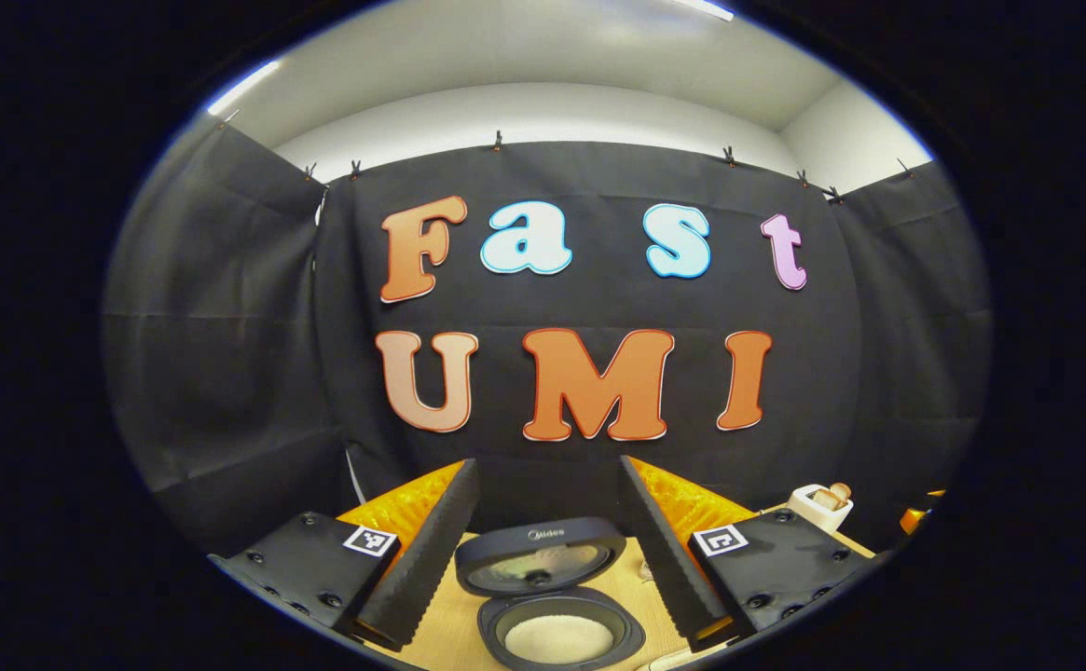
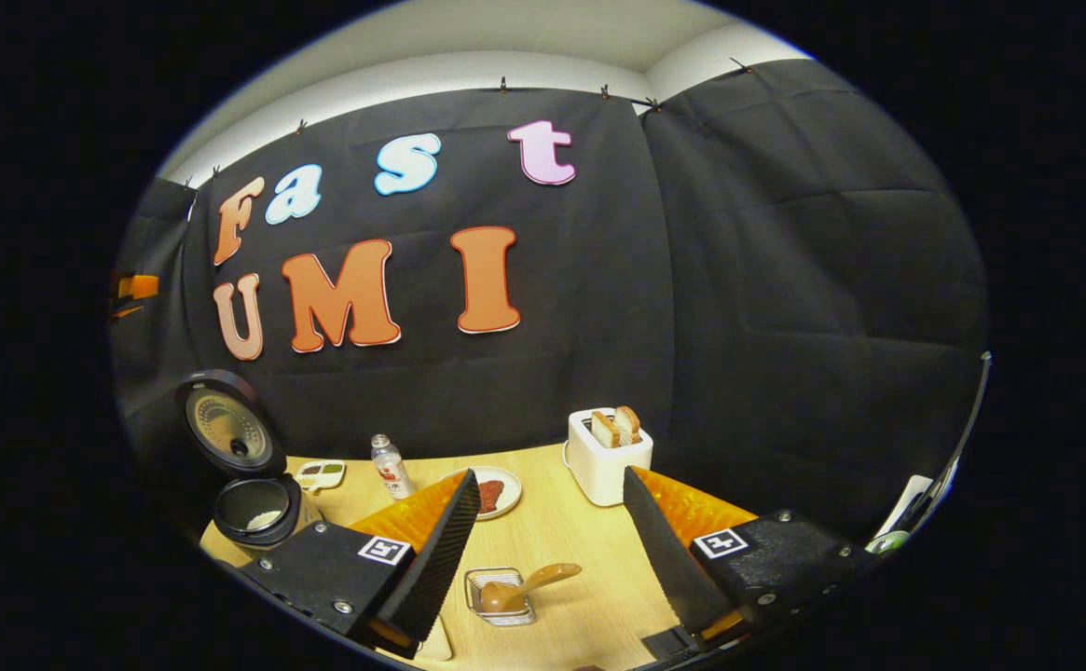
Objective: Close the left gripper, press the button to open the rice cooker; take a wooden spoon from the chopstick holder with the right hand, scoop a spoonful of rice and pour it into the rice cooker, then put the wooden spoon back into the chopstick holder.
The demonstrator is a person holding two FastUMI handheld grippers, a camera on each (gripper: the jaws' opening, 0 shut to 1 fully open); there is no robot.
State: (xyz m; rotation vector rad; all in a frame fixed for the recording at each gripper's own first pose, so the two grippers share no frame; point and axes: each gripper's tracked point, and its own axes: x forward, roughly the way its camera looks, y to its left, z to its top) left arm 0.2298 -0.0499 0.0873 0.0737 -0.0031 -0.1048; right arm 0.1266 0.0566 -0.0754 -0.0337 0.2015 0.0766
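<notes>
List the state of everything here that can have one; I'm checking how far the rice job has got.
Rice cooker: lid up, rice in the pot.
Wooden spoon: lying in the wire holder, bowl end down.
Toaster: two bread slices sticking up.
Bottle: upright, capped.
Plate: holds food.
Left gripper: fingers open, holding nothing.
Right gripper: fingers open, holding nothing.

Wooden table (image 2: pixel 561 531), rice cooker (image 2: pixel 254 511), toaster (image 2: pixel 606 466), plate (image 2: pixel 496 492)
</notes>
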